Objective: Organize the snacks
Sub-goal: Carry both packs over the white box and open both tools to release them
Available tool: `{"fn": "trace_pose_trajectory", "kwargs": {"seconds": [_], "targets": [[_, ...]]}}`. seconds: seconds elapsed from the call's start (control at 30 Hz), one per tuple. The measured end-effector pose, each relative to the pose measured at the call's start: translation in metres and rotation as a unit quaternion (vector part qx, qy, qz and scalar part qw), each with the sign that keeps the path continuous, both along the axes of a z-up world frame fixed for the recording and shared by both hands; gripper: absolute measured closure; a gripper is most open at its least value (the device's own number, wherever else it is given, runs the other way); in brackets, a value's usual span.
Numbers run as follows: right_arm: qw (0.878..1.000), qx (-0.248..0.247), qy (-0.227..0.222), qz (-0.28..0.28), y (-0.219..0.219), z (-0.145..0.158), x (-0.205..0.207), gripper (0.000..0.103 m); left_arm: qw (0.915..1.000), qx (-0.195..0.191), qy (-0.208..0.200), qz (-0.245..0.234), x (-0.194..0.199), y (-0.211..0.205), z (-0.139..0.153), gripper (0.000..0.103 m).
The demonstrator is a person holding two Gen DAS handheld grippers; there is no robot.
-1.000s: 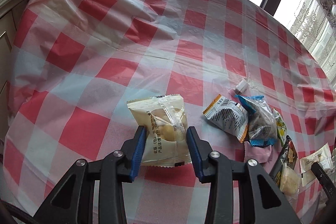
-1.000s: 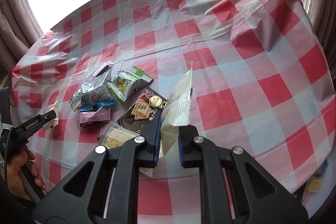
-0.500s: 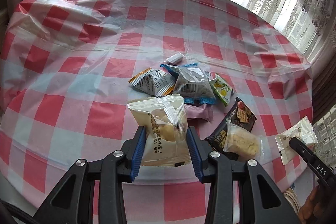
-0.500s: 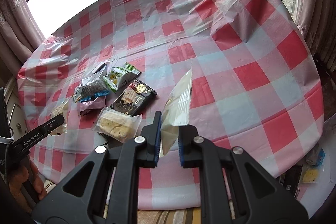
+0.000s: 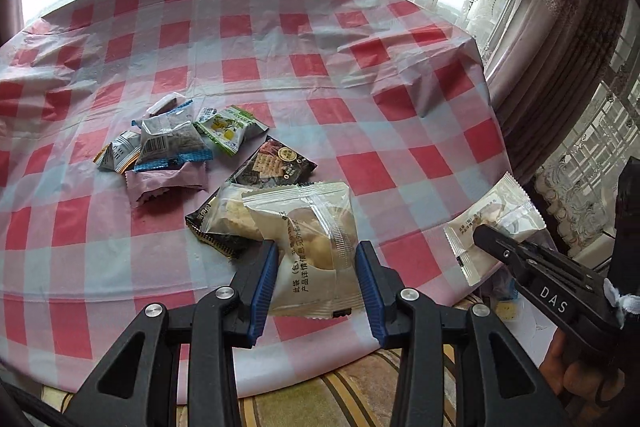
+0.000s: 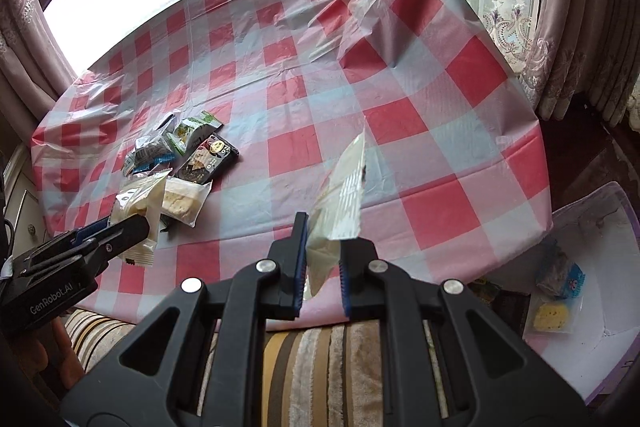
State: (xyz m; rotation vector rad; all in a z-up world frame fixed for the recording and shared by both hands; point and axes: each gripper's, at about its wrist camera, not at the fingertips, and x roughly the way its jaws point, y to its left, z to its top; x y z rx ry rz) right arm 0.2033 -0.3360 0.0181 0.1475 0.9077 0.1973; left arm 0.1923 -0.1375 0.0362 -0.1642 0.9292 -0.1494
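Note:
My left gripper (image 5: pixel 316 253) is shut on a cream pastry packet (image 5: pixel 312 223), held above the near edge of the red-checked table (image 5: pixel 360 75). My right gripper (image 6: pixel 323 247) is shut on a similar cream packet (image 6: pixel 344 195), seen edge-on and standing upright. Each gripper shows in the other's view: the right gripper (image 5: pixel 490 239) with its packet (image 5: pixel 496 211) at the right, the left gripper (image 6: pixel 134 227) with its packet (image 6: pixel 136 197) at the left. A pile of snack packets (image 5: pixel 172 147) (image 6: pixel 176 151) lies on the table's left half.
A black cracker packet (image 5: pixel 276 163) and a clear biscuit packet (image 5: pixel 226 215) lie nearest me. A white bin (image 6: pixel 600 227) on the floor at the right holds a few packets (image 6: pixel 558 269). A striped cushion (image 6: pixel 320 367) lies under the table's near edge. Curtains hang at the right.
Both grippers have drawn back toward the table's near edge, each still holding its packet. The left view has swung right. The white bin has come into the right wrist view.

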Motion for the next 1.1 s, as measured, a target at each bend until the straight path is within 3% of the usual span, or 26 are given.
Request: {"fn": "trace_pose_trajectory", "kwargs": {"seconds": [0.47, 1.1], "targets": [[0.997, -0.027, 0.012, -0.068, -0.086, -0.008, -0.029, 0.086, 0.9939, 0.023, 0.010, -0.108, -0.015, -0.104, 0.001, 0.062], [0.984, -0.068, 0.050, -0.156, -0.176, -0.028, -0.060, 0.085, 0.9708, 0.055, 0.029, -0.232, -0.035, -0.213, -0.011, 0.062]]}}
